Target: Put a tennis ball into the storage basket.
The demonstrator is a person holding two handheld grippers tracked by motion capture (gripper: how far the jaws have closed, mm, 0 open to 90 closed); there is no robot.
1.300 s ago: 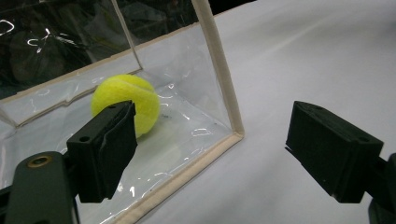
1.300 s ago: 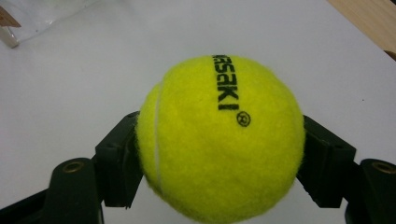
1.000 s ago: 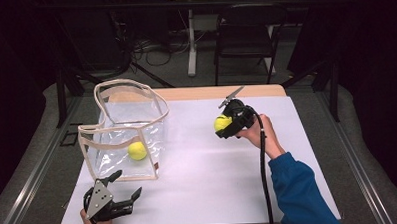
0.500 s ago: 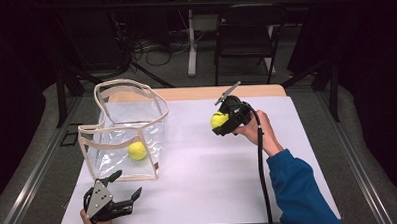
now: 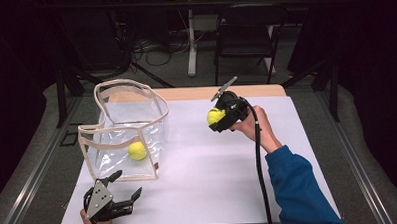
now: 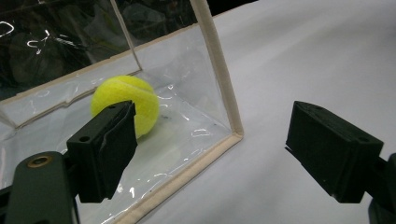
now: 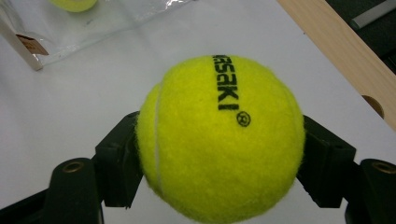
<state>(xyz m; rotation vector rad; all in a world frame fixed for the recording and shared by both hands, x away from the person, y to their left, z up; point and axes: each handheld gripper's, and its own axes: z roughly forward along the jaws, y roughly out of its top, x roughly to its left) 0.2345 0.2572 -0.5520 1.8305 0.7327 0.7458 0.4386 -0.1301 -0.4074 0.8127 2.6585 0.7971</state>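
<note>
While one tennis ball (image 5: 137,150) already lying inside clear bag (image 5: 129,129) on table (image 5: 214,181): second ball (image 5: 216,115) clamped in right gripper (image 5: 222,118) jaws, aloft beside bag, yet to drop in. Left gripper (image 5: 122,197) jaws apart, empty.

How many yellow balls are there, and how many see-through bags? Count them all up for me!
Yellow tennis balls: 2, one held in the right gripper as ball, one inside the bag as ball
Clear bags: 1, bag
Total: 3
</note>
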